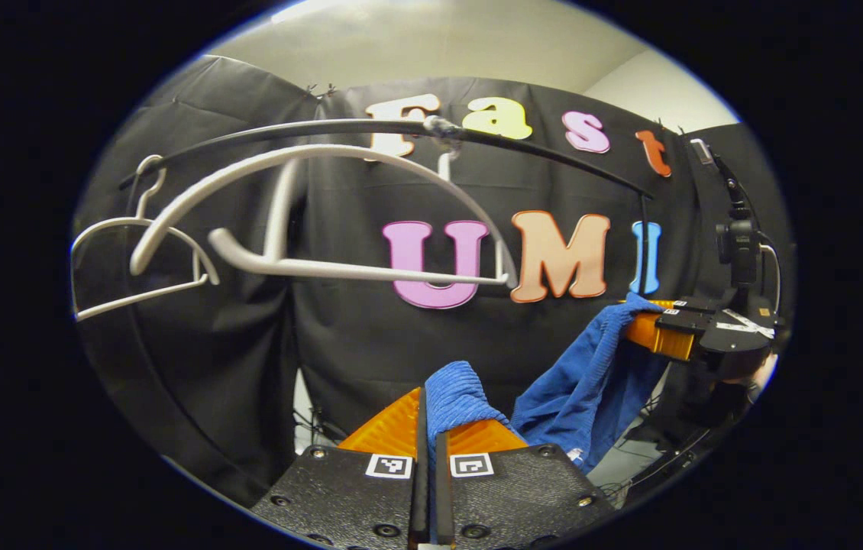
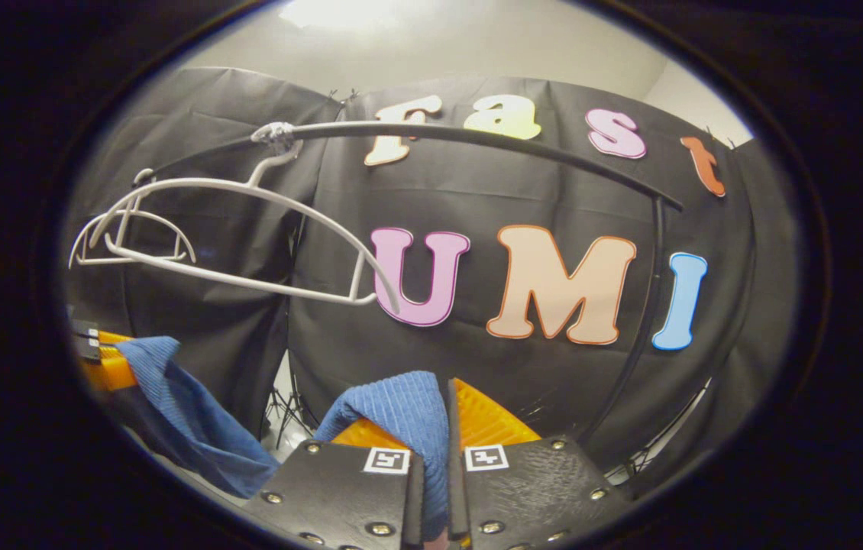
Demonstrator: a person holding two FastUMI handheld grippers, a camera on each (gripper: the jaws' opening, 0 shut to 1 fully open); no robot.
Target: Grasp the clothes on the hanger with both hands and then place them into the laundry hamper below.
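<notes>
Slipping is the chief risk: each gripper pinches only a small fold at the edge of the blue garment [image 1: 592, 374], and if either fold works loose as the hands go down, that side of the cloth would drop and could land outside the laundry hamper, which I cannot see from here. A second risk is snagging, since the near white hanger [image 1: 309, 221] hangs bare just above the cloth on the black rail [image 1: 538, 153]; a hand raised again could catch its lower bar.

Left gripper [image 1: 428, 416]: held level below the near white hanger, jaws pressed together on a ribbed blue fold. Right gripper [image 2: 447, 412]: likewise level, below and to the right of that hanger, jaws pinching the other blue fold. The garment sags between the two, clear of the hanger. A second white hanger [image 1: 134, 260] hangs left of the first.
</notes>
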